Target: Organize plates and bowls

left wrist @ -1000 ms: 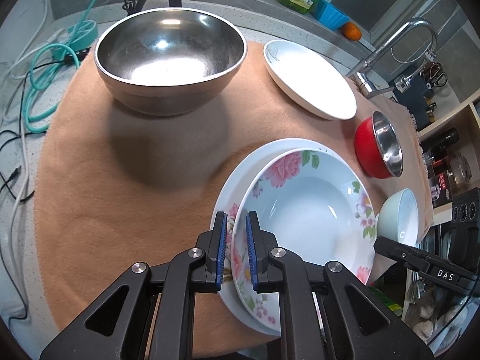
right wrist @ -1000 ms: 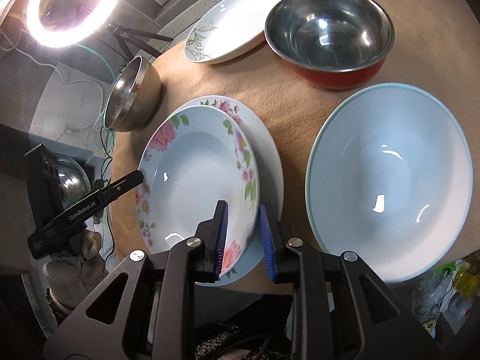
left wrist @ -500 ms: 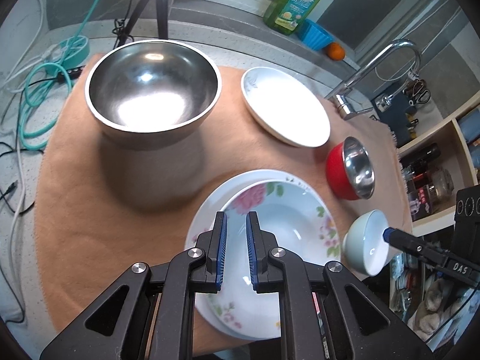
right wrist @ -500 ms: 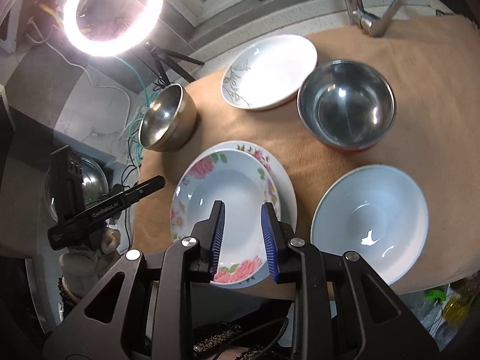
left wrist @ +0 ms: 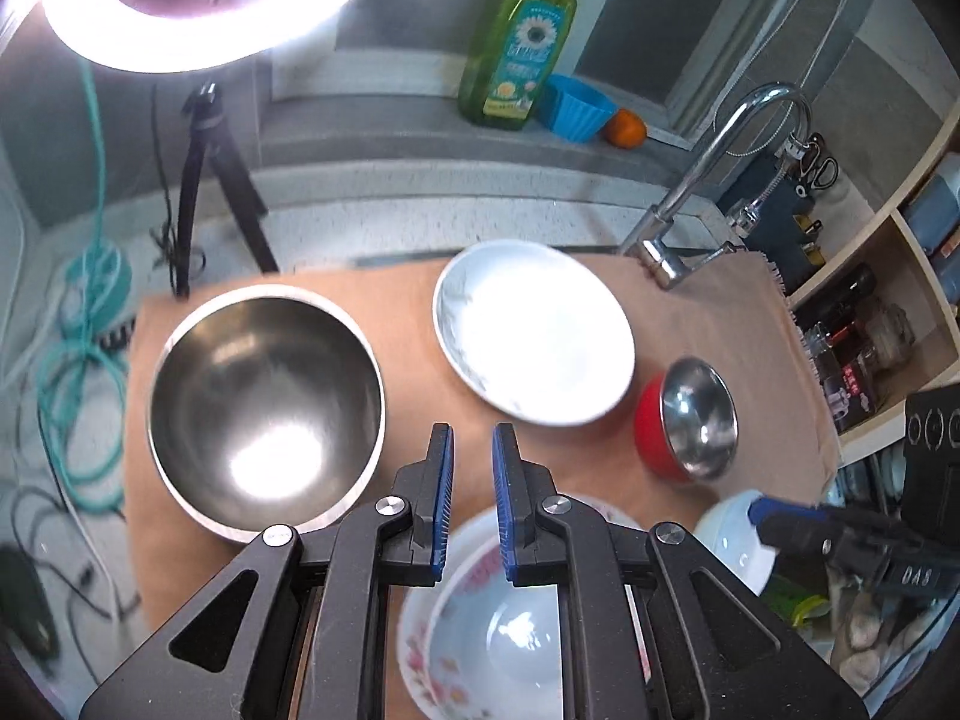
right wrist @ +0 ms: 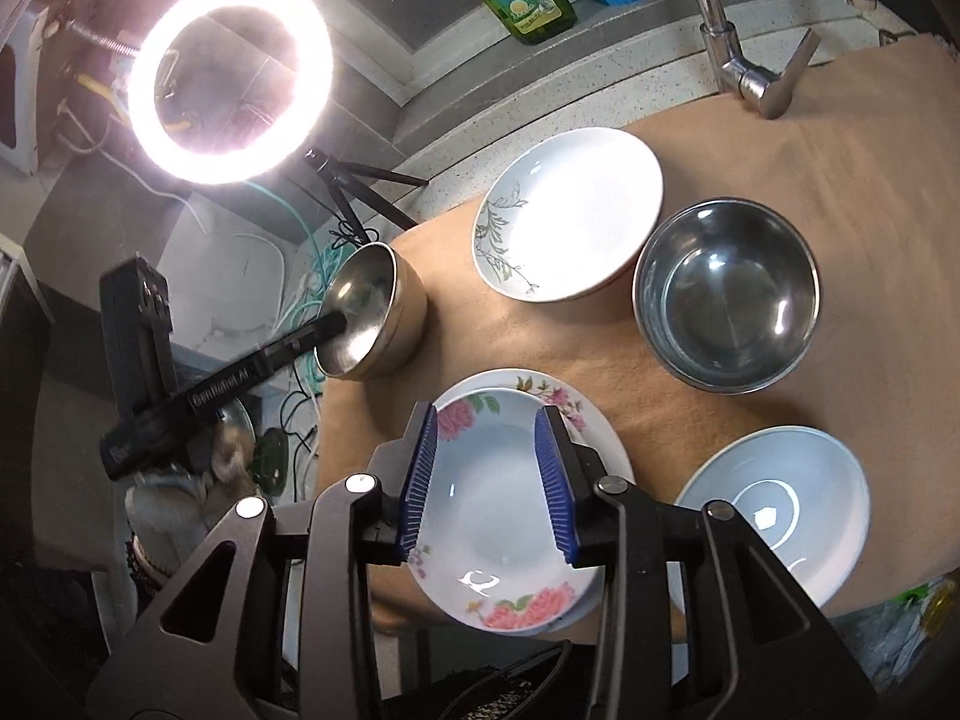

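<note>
Both tools higher above pink-flowered bowl (right wrist: 489,504).

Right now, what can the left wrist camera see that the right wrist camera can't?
Only the left wrist view shows the wooden shelf with dark bottles and the red outside of the small steel-lined bowl. Only the right wrist view shows the green leaf pattern on the white plate and the full pale blue bowl. Both show the big steel bowl, the rose-patterned floral plates, the green dish soap bottle, the ring light and the chrome faucet.
</note>
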A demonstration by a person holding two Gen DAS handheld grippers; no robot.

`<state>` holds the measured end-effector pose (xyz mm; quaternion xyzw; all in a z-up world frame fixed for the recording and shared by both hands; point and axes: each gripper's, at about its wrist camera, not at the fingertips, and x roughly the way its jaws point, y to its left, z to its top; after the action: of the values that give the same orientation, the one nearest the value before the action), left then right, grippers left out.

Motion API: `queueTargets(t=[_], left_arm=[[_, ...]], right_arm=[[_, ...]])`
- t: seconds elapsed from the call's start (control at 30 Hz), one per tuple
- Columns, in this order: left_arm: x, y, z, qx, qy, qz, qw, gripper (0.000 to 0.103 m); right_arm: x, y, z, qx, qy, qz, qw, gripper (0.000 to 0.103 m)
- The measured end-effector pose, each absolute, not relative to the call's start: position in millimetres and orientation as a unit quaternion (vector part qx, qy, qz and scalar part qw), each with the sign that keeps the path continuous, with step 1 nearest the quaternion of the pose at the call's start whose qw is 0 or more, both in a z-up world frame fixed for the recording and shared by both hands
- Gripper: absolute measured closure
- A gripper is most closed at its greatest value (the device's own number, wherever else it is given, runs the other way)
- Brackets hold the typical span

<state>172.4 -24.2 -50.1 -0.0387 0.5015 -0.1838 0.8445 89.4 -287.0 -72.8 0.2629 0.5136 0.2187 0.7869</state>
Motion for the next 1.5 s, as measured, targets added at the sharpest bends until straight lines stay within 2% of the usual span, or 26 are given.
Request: queueTargets(t=[0.2, 0.47, 0.63, 1.0, 1.5], left_arm=[[224.0, -35.1, -54.7, -0.029, 0.520, -0.212, 0.827, 0.091], [291.3, -53.5, -85.7, -0.012, 0.564, -0.211, 0.798, 0.091], [314.2, -68.4, -104.7, 0.013, 0.585, -0.210, 0.783, 0.091], [329.2, -78.7, -127.8, 0.008, 0.620, -0.197, 0.759, 0.091], [333.9, -71.7, -148.0, -0.010, 0.648, -0.172, 0.742, 0.091]], right_arm=[[106.5, -280.3, -77.2, 0.279, 0.510, 0.195, 0.790, 0.068], [142.6, -276.7, -112.2, 0.310, 0.531, 0.140, 0.776, 0.068], [164.9, -285.3, -108.2, 0.307, 0.524, 0.124, 0.785, 0.068], [219.8, -319.0, -109.1, 0.300, 0.520, 0.059, 0.798, 0.068], [272.7, -316.6, -137.8, 0.270, 0.565, 0.044, 0.778, 0.068]])
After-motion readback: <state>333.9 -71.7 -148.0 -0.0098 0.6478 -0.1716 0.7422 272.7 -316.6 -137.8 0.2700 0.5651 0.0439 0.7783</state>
